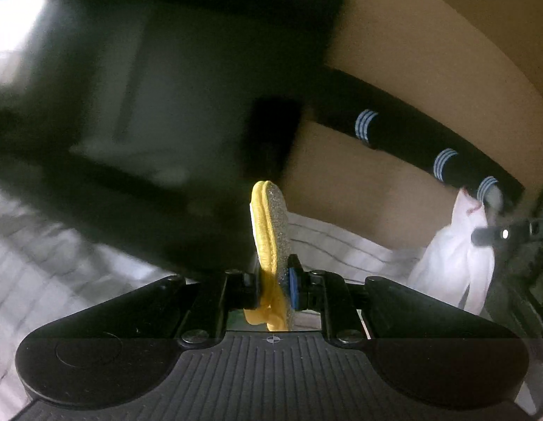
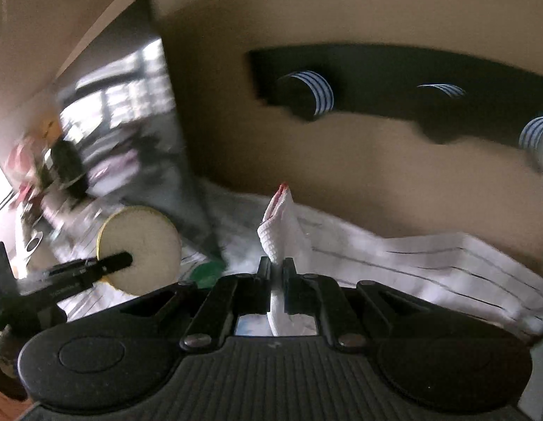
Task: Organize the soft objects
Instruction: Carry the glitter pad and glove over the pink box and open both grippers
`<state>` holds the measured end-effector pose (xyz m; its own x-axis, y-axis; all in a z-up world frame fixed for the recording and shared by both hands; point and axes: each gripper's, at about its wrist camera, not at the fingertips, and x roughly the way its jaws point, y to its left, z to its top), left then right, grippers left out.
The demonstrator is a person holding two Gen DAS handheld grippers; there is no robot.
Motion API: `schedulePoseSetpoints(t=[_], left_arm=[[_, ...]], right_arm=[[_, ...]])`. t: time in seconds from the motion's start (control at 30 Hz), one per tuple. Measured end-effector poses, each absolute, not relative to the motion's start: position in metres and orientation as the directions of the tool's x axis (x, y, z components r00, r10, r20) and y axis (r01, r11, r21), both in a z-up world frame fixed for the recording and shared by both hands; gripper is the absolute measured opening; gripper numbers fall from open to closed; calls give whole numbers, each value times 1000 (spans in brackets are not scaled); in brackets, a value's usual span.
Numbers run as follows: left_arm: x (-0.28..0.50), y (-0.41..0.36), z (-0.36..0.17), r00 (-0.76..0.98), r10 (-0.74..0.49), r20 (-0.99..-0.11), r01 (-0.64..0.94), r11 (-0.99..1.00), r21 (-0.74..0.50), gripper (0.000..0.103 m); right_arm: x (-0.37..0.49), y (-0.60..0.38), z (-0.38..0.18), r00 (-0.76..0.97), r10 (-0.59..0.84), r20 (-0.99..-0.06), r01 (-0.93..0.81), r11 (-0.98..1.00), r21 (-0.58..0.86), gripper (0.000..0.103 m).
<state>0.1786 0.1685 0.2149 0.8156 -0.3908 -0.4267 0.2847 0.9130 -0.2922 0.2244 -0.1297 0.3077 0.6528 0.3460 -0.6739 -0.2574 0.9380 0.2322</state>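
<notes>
Tan wall [image 2: 341, 17] with a black hook rail [image 2: 394, 84], above a white striped bedsheet [image 2: 429, 263]. Left tool [image 1: 273, 280] is clamped on a round yellow scouring pad [image 1: 271, 231]; right tool [image 2: 276, 270] is clamped on a white ribbed sock [image 2: 276, 224]. Both are gripped at one edge and held aloft; a quick swing could likely work either loose.

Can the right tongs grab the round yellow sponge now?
Probably not yet. The right tongs are already shut on a white cloth, so they have no free grip. The round yellow sponge is also held in the left tongs.
</notes>
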Motion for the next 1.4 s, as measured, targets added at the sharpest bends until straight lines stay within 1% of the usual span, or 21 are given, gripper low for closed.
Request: schedulePoseSetpoints(t=[0.17,0.3,0.4,0.6,0.7,0.73,0.8,0.83,0.9,0.93,0.97,1.1,1.2,1.3,1.4], left_arm=[[189,98,219,745,-515,-424,430,857,-284,18],[194,42,215,653,-629,-422,528,778,-341,18],[194,2,207,592,-682,-429,577,730,-366,18],[196,-65,177,489,-729,-479,617,677,-402,18],[206,-87,155,432,-762,-483,613,641,-463,20],[211,-98,146,406,-765,-499,609,634,-477,20],[215,-115,129,380,-738,-557,620,650,-439,21],[215,-122,122,399,-709,-582,631,672,-387,22],[214,-126,114,457,-649,-608,642,714,-280,22],[214,-126,113,476,-631,-612,641,726,-250,22],[215,-123,113,484,-625,-613,634,733,-247,22],[219,-103,126,495,-633,-596,614,739,-276,22],[212,-82,140,510,-667,-544,617,724,-309,22],[208,-55,155,544,-680,-491,591,727,-350,22],[203,-28,165,581,-669,-464,557,742,-373,22]], right_arm=[[201,-191,314,721,235,-652,-101,966,238,6],[181,-225,316,757,152,-635,-5,974,228,6],[166,-238,321,783,90,-615,40,980,195,6],[153,-253,324,813,52,-580,68,981,184,6],[157,-257,314,806,49,-590,79,979,190,6],[160,-259,309,802,52,-596,86,976,201,6],[163,-262,297,791,52,-609,105,970,219,6],[166,-264,289,785,48,-617,117,968,224,6],[171,-266,274,771,45,-635,139,962,236,6],[173,-267,264,761,49,-646,146,959,244,6],[176,-267,255,753,49,-656,153,957,246,6],[188,-271,215,714,65,-697,196,937,289,6],[200,-275,178,666,103,-739,237,910,340,7],[211,-272,145,610,100,-786,260,912,318,6],[219,-270,113,550,119,-826,291,901,323,6]])
